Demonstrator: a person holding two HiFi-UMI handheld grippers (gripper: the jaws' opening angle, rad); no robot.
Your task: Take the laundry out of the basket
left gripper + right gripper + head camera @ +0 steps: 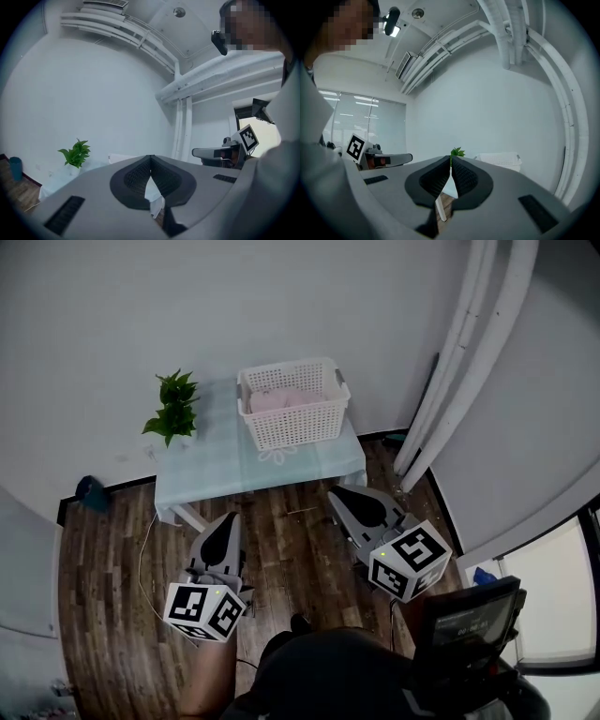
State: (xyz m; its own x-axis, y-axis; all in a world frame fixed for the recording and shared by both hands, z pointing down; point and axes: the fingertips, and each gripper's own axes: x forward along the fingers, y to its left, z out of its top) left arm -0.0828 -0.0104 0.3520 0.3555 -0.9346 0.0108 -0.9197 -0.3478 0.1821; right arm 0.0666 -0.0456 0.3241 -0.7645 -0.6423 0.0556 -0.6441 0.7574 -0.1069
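Observation:
A white slatted laundry basket [292,420] stands at the back right of a low table [211,479] covered with a pale blue cloth. Pink laundry [279,399] lies inside it. Both grippers hover over the wooden floor in front of the table, well short of the basket. My left gripper [231,517] points at the table's front edge, its jaws closed tip to tip with nothing between them [150,157]. My right gripper [335,490] is near the table's right corner, also shut and empty [450,158]. The basket [499,160] shows ahead to the right in the right gripper view.
A small green plant [172,407] stands at the table's back left corner. White pipes [450,362] run down the wall at the right. A blue object [91,491] and a thin cable [145,559] lie on the floor at the left. A black device [469,620] sits at the lower right.

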